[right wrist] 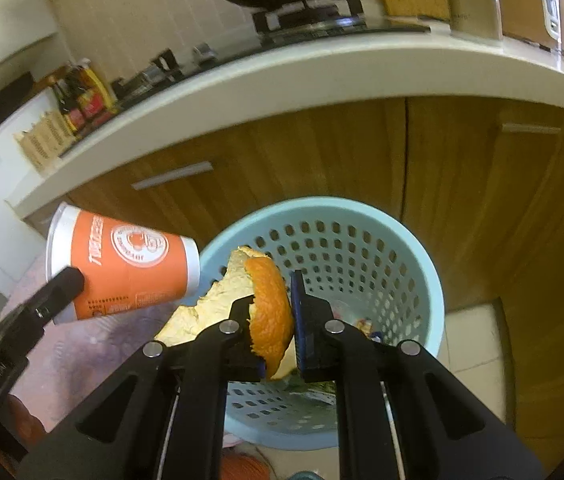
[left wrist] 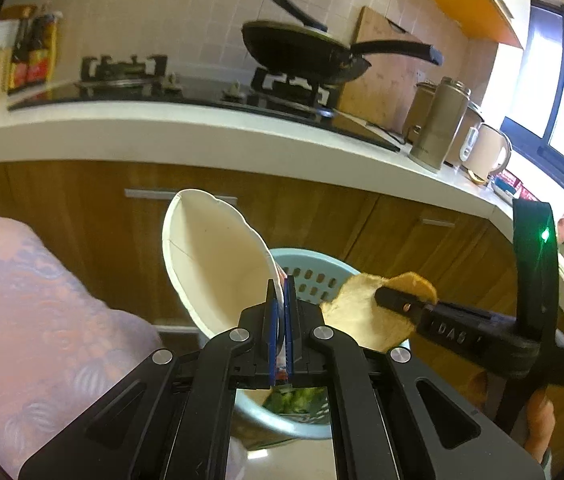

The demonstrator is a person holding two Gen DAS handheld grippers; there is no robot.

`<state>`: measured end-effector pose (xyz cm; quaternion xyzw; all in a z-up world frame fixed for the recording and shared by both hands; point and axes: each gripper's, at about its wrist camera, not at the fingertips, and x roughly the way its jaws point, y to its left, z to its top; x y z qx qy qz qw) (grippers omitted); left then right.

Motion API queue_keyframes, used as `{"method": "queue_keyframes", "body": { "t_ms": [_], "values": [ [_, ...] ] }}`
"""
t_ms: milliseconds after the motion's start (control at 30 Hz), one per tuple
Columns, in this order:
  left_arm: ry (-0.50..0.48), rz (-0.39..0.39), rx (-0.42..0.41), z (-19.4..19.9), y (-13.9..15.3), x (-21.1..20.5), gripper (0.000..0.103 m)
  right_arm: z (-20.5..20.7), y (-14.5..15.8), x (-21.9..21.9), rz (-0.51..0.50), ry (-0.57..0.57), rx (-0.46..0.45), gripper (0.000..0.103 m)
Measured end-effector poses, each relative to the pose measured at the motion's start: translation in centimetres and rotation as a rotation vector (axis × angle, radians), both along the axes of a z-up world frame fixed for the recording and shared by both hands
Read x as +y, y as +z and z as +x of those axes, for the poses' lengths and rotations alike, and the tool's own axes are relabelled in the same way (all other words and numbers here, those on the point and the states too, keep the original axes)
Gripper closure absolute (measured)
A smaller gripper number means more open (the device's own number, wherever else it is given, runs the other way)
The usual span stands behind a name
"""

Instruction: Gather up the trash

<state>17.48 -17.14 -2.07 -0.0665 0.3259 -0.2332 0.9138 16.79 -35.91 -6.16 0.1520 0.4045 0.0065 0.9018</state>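
Left gripper (left wrist: 282, 320) pinches the paper cup (left wrist: 214, 256); right gripper (right wrist: 278, 320) clamps orange peel (right wrist: 270, 304) above the basket (right wrist: 422, 264).

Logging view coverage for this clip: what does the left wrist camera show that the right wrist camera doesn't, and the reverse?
Only the left wrist view shows the paper cup's white inside, the left claw pinching its wall, and the window.

Only the right wrist view shows the cup's orange printed outside, the peel's orange skin in the right claw, and deep into the basket.

Both show the cup, orange peel, blue basket, both claws, stove pan and wooden cabinets.
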Motion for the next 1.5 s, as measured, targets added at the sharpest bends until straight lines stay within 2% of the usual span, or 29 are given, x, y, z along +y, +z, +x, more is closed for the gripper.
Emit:
{"method": "queue_keyframes", "body": {
  "t_ms": [133, 267, 300, 367, 500, 533, 567, 600, 700, 833, 933, 1067, 1100, 1167, 1267, 1300, 1333, 1367, 1433, 1500],
  "values": [
    [-0.012, 0.024, 0.053, 1.7, -1.2, -1.1, 0.101, 1.1, -1.5, -0.2, -0.047, -0.018, 0.072, 0.092],
    [-0.002, 0.017, 0.088, 2.1, -2.2, -0.8, 0.060, 1.4, -2.4, -0.1, -0.059, 0.001, 0.101, 0.089],
    [-0.007, 0.017, 0.094, 2.0, -2.3, -0.6, 0.057, 1.5, -2.6, -0.1, -0.045, 0.007, 0.112, 0.087],
    [-0.009, 0.018, 0.100, 1.7, -2.3, -0.2, 0.056, 1.7, -2.9, -0.2, -0.036, 0.011, 0.125, 0.080],
    [-0.013, 0.001, 0.111, 1.3, -1.9, 1.0, 0.051, 1.6, -3.0, 0.4, -0.060, 0.013, 0.133, 0.074],
    [-0.009, -0.007, 0.109, 1.0, -1.7, 1.5, 0.050, 1.5, -3.0, 0.5, -0.056, 0.015, 0.137, 0.067],
    [-0.007, -0.014, 0.103, 0.7, -1.5, 1.8, 0.050, 1.4, -3.0, 0.6, -0.061, 0.013, 0.141, 0.053],
    [-0.006, -0.019, 0.097, 0.4, -1.3, 2.2, 0.050, 1.4, -3.0, 0.8, -0.076, 0.009, 0.140, 0.049],
    [0.008, -0.028, 0.080, -0.5, -0.7, 3.5, 0.050, 1.4, -3.1, 1.3, -0.109, 0.014, 0.170, 0.047],
    [0.049, -0.037, 0.061, -1.7, 0.1, 5.3, 0.050, 0.6, -2.4, 1.8, -0.074, 0.033, 0.165, 0.047],
    [0.093, -0.038, 0.040, -2.8, 0.5, 6.8, 0.050, -0.1, -1.1, 3.0, -0.093, 0.043, 0.123, 0.047],
    [0.162, -0.001, 0.010, -4.5, 1.2, 8.9, 0.050, -1.0, 0.7, 4.4, -0.116, 0.051, 0.063, 0.047],
    [0.178, 0.008, 0.001, -4.9, 1.3, 9.5, 0.049, -1.3, 1.1, 4.7, -0.121, 0.051, 0.046, 0.047],
    [0.207, 0.013, -0.021, -5.8, 1.6, 10.6, 0.040, -1.7, 1.9, 5.3, -0.147, 0.042, 0.008, 0.047],
    [0.222, 0.005, -0.040, -6.6, 1.6, 12.0, 0.040, -1.2, 2.5, 5.3, -0.185, 0.005, -0.048, 0.047],
    [0.224, 0.004, -0.040, -6.6, 1.4, 12.4, 0.040, -0.7, 2.4, 5.1, -0.205, -0.010, -0.045, 0.047],
    [0.225, 0.006, -0.037, -6.6, 1.2, 12.6, 0.040, 0.6, 1.8, 5.1, -0.272, -0.029, 0.009, 0.044],
    [0.227, 0.010, -0.032, -6.5, 1.0, 12.7, 0.040, 1.4, 1.4, 5.2, -0.302, -0.018, 0.050, 0.036],
    [0.229, 0.012, -0.027, -6.3, 0.7, 13.0, 0.040, 3.2, -0.2, 5.2, -0.344, 0.051, 0.176, 0.030],
    [0.229, 0.017, -0.031, -6.2, 0.5, 13.0, 0.040, 3.3, -0.2, 4.8, -0.358, 0.046, 0.189, 0.030]
  ]
}}
